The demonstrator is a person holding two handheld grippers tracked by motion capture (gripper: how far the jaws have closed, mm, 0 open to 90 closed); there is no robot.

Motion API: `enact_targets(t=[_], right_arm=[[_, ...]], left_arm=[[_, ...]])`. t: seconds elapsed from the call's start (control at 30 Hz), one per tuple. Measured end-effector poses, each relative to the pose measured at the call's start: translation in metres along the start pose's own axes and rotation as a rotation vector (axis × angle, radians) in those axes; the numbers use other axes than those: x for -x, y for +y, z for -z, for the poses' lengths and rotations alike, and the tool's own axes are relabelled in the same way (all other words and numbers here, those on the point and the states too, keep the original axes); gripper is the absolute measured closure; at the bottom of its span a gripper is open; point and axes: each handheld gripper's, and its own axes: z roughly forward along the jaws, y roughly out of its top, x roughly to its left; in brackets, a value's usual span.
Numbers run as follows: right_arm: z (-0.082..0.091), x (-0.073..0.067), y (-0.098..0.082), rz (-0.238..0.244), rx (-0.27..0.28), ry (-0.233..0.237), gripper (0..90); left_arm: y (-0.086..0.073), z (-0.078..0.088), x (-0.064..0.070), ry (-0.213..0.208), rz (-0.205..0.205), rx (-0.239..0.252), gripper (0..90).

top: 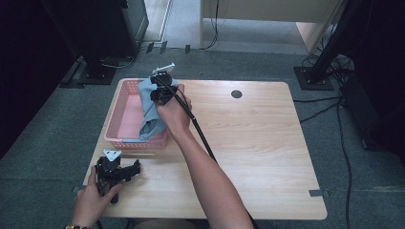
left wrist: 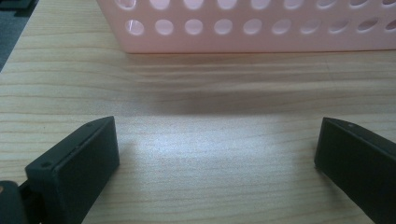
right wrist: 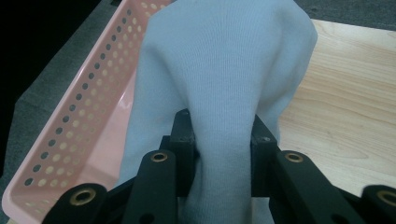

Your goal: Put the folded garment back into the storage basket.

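Wooden worktop [top: 258, 143]: my right tongs [right wrist: 223, 135] pinching blue-grey cloth [right wrist: 224, 70] over pink basket [top: 125, 102]; left tongs [left wrist: 217, 154] spread, near-left corner.

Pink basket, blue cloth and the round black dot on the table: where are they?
pink basket [top: 125, 110]: high view, bare floor inside.
blue cloth [right wrist: 224, 70]: right gripper view, bunched fabric above the jaws.
round black dot [top: 236, 94]: high view, its centre.
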Motion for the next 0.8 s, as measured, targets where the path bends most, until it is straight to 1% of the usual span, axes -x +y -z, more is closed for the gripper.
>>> enact_targets(t=[0.1, 0.13, 0.2, 0.23, 0.3, 0.33, 0.4, 0.6, 0.77, 0.8], right_arm=[[-0.004, -0.006, 0.002, 0.006, -0.001, 0.001, 71.5], [-0.004, -0.006, 0.002, 0.006, -0.001, 0.001, 71.5], [-0.008, -0.012, 0.003, 0.009, -0.006, -0.003, 71.5], [-0.008, -0.012, 0.003, 0.009, -0.006, -0.003, 71.5], [-0.012, -0.017, 0.005, 0.012, -0.011, -0.004, 71.5], [-0.012, -0.017, 0.005, 0.012, -0.011, -0.004, 71.5], [-0.016, -0.023, 0.006, 0.017, -0.014, -0.006, 71.5], [-0.022, -0.029, 0.008, 0.014, -0.016, -0.014, 71.5], [-0.025, -0.036, 0.011, 0.015, -0.019, -0.007, 71.5], [-0.025, -0.04, 0.012, 0.019, -0.018, -0.005, 71.4]], left_arm=[[0.0, 0.0, 0.0, 0.0, 0.0, 0.0, 0.0], [0.0, 0.0, 0.0, 0.0, 0.0, 0.0, 0.0], [0.0, 0.0, 0.0, 0.0, 0.0, 0.0, 0.0], [0.0, 0.0, 0.0, 0.0, 0.0, 0.0, 0.0], [0.0, 0.0, 0.0, 0.0, 0.0, 0.0, 0.0], [0.0, 0.0, 0.0, 0.0, 0.0, 0.0, 0.0], [0.0, 0.0, 0.0, 0.0, 0.0, 0.0, 0.0], [0.0, 0.0, 0.0, 0.0, -0.003, -0.002, 0.0], [0.0, 0.0, 0.0, 0.0, -0.005, -0.003, 0.0], [0.0, 0.0, 0.0, 0.0, -0.001, -0.001, 0.0]])
